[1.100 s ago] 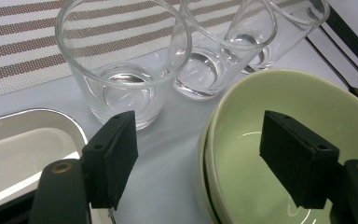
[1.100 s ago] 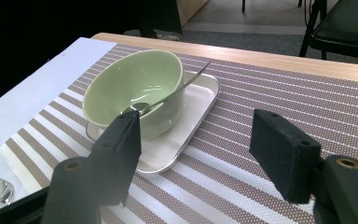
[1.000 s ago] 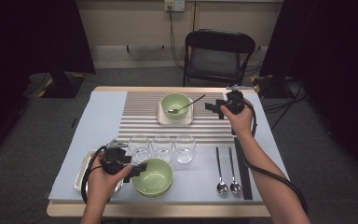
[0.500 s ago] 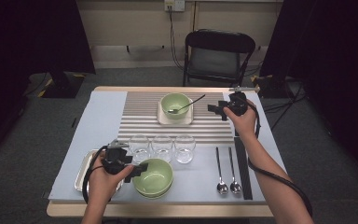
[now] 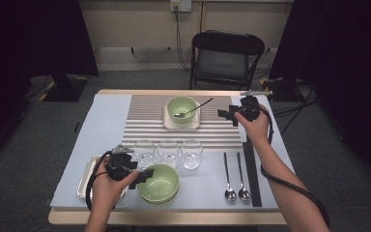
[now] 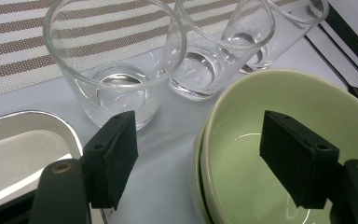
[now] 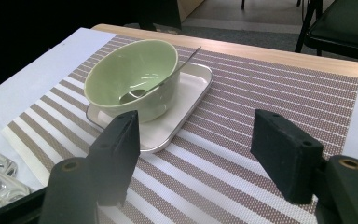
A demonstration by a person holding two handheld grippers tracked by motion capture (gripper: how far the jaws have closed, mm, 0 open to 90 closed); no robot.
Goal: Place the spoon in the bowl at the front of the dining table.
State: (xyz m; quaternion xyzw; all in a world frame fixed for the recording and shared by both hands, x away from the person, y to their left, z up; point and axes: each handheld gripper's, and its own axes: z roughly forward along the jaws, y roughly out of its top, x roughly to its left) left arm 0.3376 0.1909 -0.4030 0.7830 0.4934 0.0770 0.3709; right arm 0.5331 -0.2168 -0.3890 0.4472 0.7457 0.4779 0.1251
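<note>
- Now, at a set table point(image 5: 101, 121), a person works two hand-held tongs, one low at the near left, the other raised at the far right.
- Left tongs point(image 5: 142, 177) sit at the rim of the near bowls point(image 5: 160, 183), a green stack of two at the near edge.
- Seen in the left gripper view, their jaws stand wide, one outside the stack's rim over the table, the other over the top bowl's hollow; the rim lies between them, and the pads do not press on it.
- Just left of the stack lies a metal tray point(image 5: 88, 174), partly under the left hand point(image 5: 107, 186).
- Three glasses point(image 5: 168, 152) stand in a row just beyond the stack, at the near edge of the striped mat point(image 5: 145, 121).
- Right tongs point(image 5: 228, 115) hang over the mat's right side, jaws wide with nothing between them, pointing left toward the far bowl point(image 5: 182, 108).
- That green bowl rests on a small white tray point(image 5: 169, 123) on the mat, with a spoon point(image 5: 195, 108) leaning inside it, handle out to the right.
- Two more spoons point(image 5: 236, 179) lie side by side at the near right, beside a black strip point(image 5: 251, 174).
- Beyond the table stands a folding chair point(image 5: 224, 60).
</note>
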